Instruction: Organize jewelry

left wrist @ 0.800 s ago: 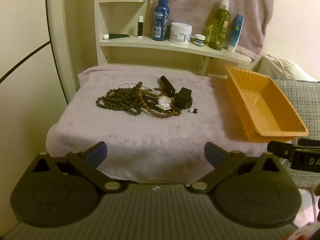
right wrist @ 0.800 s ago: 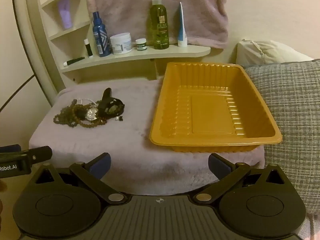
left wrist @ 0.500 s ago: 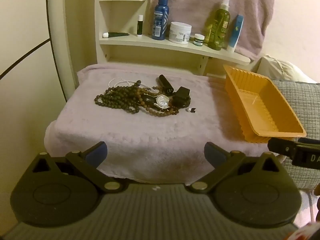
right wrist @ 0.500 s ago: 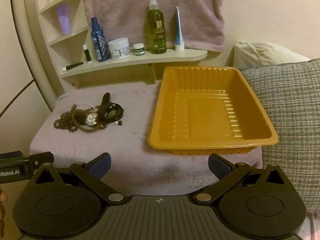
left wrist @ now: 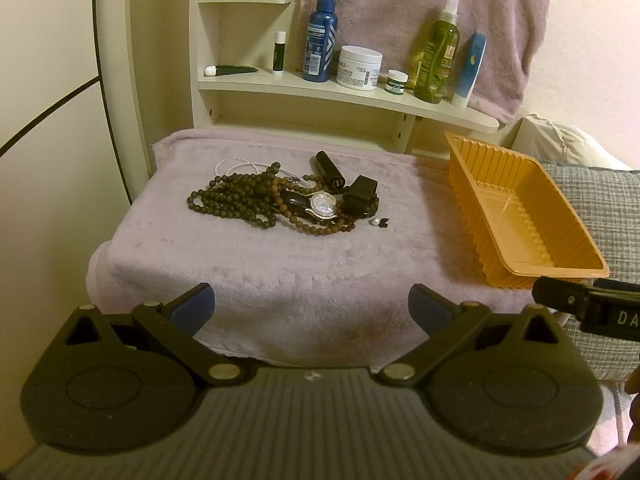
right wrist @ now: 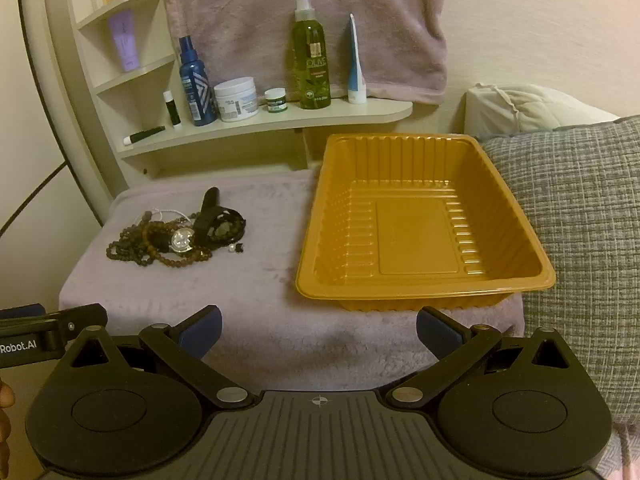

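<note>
Hovering nearest, left gripper (left wrist: 311, 307) and right gripper (right wrist: 319, 326) stood spread wide, holding nothing. Beyond, on the lilac towel (left wrist: 280, 272), lay the tangled bead necklaces (left wrist: 240, 198) with a wristwatch (left wrist: 323, 204); the orange tray (right wrist: 424, 224) sat just right, empty.

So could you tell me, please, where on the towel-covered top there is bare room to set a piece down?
The orange tray is empty. Bare towel runs along the front edge, between the jewelry pile and both sets of open fingers, and in the strip between the pile and the tray. It is crowded only at the pile, where beads, watch and small black pieces tangle.
</note>
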`<state>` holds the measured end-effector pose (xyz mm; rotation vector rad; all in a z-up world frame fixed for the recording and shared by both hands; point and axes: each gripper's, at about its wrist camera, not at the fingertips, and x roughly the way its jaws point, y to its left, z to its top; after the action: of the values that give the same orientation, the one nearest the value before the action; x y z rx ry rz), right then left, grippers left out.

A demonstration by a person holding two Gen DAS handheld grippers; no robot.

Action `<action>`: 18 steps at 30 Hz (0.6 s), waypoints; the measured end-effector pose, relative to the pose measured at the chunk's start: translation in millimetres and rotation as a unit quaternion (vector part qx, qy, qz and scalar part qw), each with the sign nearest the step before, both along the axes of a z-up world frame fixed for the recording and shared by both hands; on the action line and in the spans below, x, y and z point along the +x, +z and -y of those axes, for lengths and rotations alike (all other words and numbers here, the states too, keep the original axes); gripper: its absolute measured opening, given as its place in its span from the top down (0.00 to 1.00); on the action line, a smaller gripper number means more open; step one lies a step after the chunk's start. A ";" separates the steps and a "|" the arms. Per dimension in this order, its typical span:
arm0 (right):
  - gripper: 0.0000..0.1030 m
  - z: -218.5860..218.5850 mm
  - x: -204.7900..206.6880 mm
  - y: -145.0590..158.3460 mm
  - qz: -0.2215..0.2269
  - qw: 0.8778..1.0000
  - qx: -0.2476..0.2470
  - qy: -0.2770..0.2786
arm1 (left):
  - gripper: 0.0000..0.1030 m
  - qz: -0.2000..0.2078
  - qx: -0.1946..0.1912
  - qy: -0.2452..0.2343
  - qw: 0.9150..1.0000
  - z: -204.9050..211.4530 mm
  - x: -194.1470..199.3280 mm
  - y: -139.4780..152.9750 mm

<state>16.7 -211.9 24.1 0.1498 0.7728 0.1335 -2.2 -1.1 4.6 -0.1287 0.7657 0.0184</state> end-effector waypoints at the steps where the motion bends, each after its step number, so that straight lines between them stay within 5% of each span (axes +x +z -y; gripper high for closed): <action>1: 0.00 -0.3 -0.4 -0.1 0.000 1.000 0.000 0.000 | 0.01 -0.001 0.000 0.000 1.000 -0.3 0.0 0.3; 18: 0.00 0.8 -0.9 0.9 0.001 1.000 0.001 -0.001 | 0.01 -0.001 -0.003 -0.001 1.000 -0.2 0.2 -0.7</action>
<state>15.8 -212.7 25.0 0.1534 0.7709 0.1318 -2.0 -0.9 3.8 -0.1328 0.7678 0.0143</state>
